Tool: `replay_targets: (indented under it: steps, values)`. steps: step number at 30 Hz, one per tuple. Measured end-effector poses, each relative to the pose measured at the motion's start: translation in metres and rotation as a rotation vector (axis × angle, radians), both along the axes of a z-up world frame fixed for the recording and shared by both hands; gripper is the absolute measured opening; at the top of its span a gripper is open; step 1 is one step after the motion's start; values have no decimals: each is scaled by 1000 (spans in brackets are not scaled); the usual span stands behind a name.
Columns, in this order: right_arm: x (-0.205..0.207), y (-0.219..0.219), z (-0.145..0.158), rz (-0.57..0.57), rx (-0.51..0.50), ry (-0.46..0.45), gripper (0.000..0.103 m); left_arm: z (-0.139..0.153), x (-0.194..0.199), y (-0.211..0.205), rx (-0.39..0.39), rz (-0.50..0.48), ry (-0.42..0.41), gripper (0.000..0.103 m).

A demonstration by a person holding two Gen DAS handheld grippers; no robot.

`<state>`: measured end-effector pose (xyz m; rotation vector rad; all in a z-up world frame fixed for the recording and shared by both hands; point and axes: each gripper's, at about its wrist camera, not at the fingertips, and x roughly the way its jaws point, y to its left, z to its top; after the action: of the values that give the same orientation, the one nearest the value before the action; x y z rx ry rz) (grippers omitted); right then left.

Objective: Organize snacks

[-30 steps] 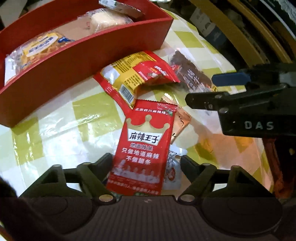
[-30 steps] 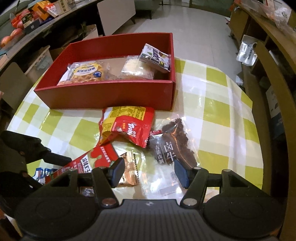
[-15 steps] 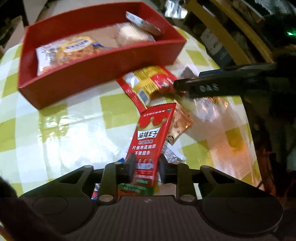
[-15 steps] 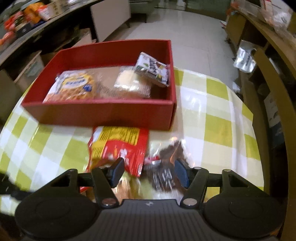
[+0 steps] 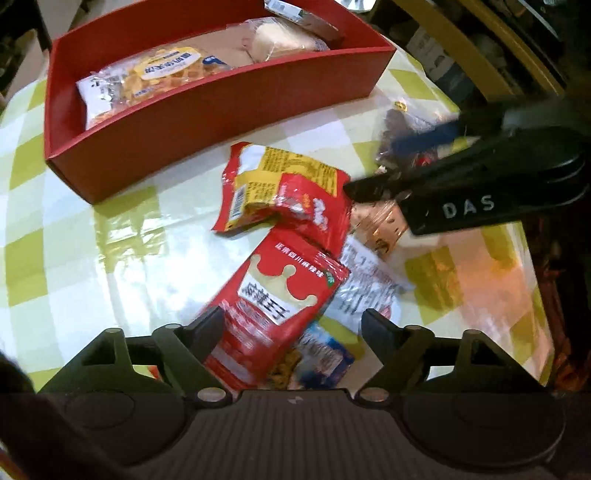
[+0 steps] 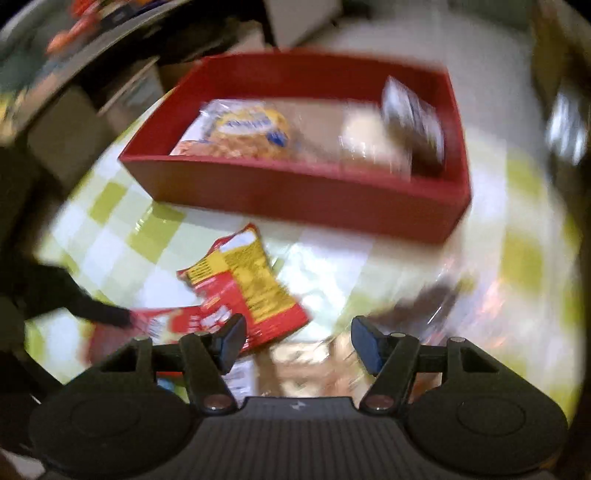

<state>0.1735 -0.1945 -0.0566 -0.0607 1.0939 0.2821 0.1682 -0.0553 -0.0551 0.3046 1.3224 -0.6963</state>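
Note:
My left gripper (image 5: pixel 291 325) hangs over the snack pile with its jaws opening. The red crown-print packet (image 5: pixel 284 291) lies slanted between them and leans on the left finger; the pads do not press it. My right gripper (image 5: pixel 395 162) reaches in from the right above the red-and-yellow snack bag (image 5: pixel 284 188) and the dark jerky packet (image 5: pixel 399 125). In the blurred right wrist view its jaws (image 6: pixel 298 339) are opening, apart over a tan wrapper (image 6: pixel 314 362), gripping nothing. The red box (image 5: pixel 221 110) behind holds a waffle packet (image 5: pixel 155 81), a pale bun packet (image 5: pixel 280 40) and a dark packet (image 5: pixel 303 14).
The table wears a green-and-white checked cloth (image 5: pixel 92 258). A silver-white packet (image 5: pixel 365 288) and a blue packet (image 5: pixel 321 358) lie under the pile. The table's edge runs along the right, with wooden furniture (image 5: pixel 461 44) beyond it.
The left gripper was shut on the red crown packet half a second ago; it has let go and the packet has dropped askew. The right gripper has swung left over the pile.

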Motion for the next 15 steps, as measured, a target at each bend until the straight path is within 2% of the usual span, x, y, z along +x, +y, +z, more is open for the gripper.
replay_targets:
  steps: [5,7,9,11,15]
  values:
    - [33,37,-7,155,-86,40,74,2,2,8,-9,4,11,86]
    - [43,46,-9,173,-54,61,77,2,3,14,-18,-12,10,86]
    - [49,50,-11,174,-17,90,79,6,3,20,-21,-19,0,87]
    - [48,50,-9,168,-2,77,79,8,2,24,-21,-30,-10,88]
    - [46,46,-13,48,48,126,79,7,7,35,-17,-9,-6,88]
